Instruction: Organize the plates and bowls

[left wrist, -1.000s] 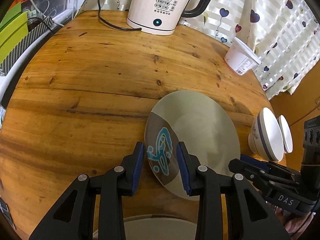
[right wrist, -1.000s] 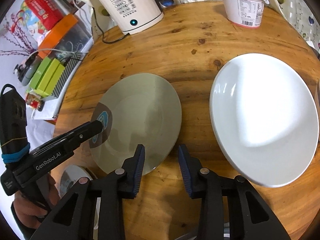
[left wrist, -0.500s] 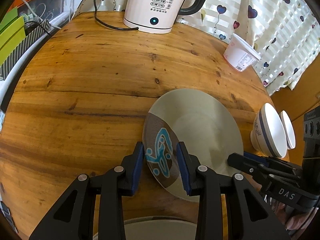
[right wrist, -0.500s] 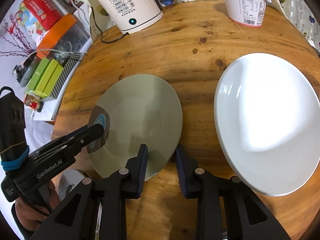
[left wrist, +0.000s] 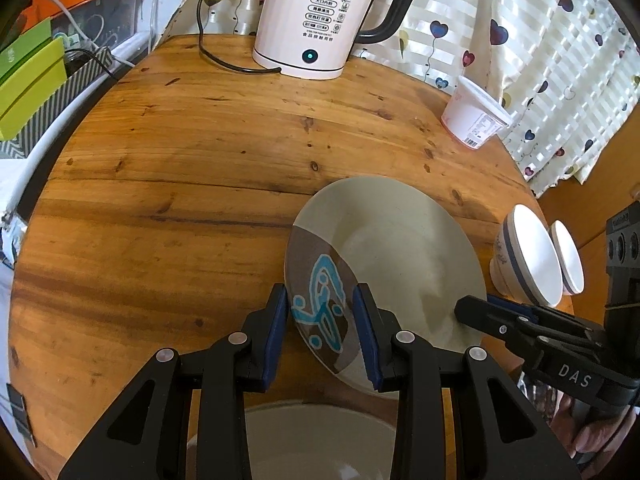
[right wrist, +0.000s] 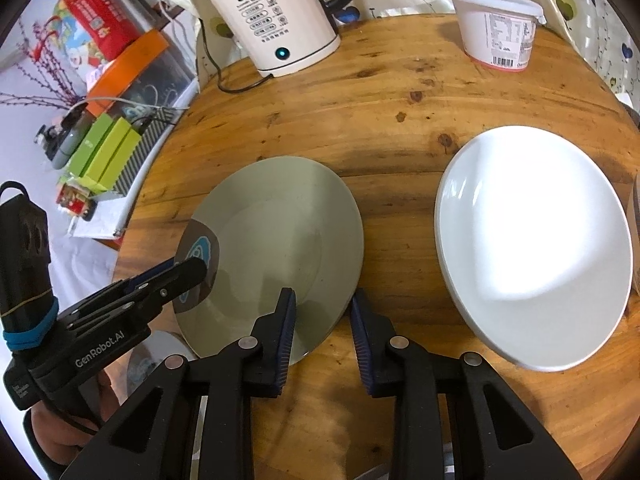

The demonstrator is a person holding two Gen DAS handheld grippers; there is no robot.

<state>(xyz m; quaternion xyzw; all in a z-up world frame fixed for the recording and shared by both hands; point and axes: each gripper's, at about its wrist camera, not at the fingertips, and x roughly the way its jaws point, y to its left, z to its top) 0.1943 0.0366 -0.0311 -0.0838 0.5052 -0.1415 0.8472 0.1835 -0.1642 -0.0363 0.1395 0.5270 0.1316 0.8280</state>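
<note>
Two-handed step: gripping one plate, probably for stacking
Left wrist view: left gripper (left wrist: pixel 320 332) is pinching the patterned rim of the grey round ceramic plate (left wrist: pixel 400 248), which is lying on the round wooden table (left wrist: pixel 180 200) near its front edge
Right wrist view: right gripper (right wrist: pixel 323 320), jaws having just been closing, is pinching the plate's near-right rim
Next: lifting level, crossing bare wood towards the white glossy ceramic plate (right wrist: pixel 532 248)

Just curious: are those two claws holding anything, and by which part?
Cannot be told. The left gripper and the right gripper, whose jaws have just been closing, each straddle the rim of the grey plate; no clamping shows.
</note>
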